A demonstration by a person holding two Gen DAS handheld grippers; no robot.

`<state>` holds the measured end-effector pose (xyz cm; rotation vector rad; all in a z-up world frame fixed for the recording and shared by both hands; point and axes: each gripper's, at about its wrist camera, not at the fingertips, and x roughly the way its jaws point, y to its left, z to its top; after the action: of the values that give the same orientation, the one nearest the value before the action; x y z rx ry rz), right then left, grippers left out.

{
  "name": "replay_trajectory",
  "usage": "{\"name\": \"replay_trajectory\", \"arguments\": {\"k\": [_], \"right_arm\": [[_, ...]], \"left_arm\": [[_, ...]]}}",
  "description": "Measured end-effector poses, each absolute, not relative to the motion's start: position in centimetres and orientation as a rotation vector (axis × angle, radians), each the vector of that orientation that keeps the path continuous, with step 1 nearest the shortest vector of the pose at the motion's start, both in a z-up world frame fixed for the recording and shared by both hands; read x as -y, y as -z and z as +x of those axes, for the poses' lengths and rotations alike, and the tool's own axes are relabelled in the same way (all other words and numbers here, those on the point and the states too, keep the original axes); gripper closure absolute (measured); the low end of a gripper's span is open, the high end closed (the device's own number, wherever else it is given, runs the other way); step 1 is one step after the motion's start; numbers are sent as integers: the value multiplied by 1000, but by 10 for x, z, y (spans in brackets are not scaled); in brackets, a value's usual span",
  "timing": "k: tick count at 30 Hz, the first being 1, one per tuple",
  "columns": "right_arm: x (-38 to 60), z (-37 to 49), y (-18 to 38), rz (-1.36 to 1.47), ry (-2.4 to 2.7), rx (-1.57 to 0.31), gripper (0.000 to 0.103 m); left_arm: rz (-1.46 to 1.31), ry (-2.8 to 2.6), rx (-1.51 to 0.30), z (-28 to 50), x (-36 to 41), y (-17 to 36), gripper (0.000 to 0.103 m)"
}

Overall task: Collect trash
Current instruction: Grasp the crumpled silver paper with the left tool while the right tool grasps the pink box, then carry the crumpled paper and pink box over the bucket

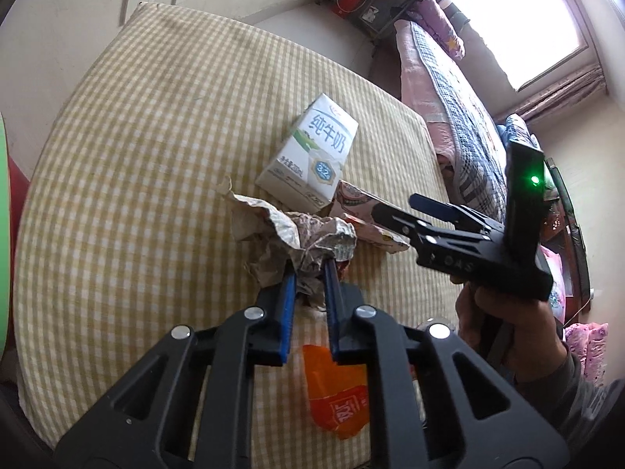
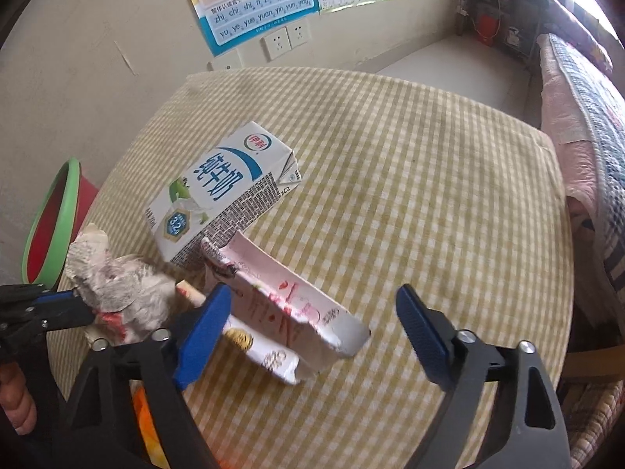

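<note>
Crumpled matt paper wad (image 1: 297,242), glossy card milk carton (image 1: 312,156), woven check cloth (image 1: 156,156).

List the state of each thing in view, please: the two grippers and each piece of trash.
left gripper: shut on crumpled paper.
right gripper: open, holding nothing.
crumpled paper: crushed, gripped.
milk carton: lying on its side.
pink carton: flattened, torn, lying on the table.
orange wrapper: lying flat.

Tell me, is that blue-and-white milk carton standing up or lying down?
Lying down. The milk carton rests on a long side on the checked tablecloth, printed front facing up.
</note>
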<state>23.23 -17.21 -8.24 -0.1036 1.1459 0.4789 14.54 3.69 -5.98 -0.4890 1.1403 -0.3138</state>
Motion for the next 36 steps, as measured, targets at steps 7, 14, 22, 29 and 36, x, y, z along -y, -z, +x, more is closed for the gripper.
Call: {"name": "replay_trajectory", "arguments": {"k": [7,14,22,29,36], "right_arm": [[163,237,98,-98,-526,-1210,50],[173,224,90,-73,-543,-1217,85],[192,203,70,-49,-517,-1188,86],[198,181,40,-53,-497,-1124,86],[175,171,10,-65,-515,-1063,85]], "left_arm": [[-455,322,-1136,143,-40,57,90],[-455,327,-1119,146,-32,53,90],[-445,311,-1090,127,-39,41,90],[-443,280,-1049,115,-49,21,90],[-439,228,-994,102,-68,3,90]]}}
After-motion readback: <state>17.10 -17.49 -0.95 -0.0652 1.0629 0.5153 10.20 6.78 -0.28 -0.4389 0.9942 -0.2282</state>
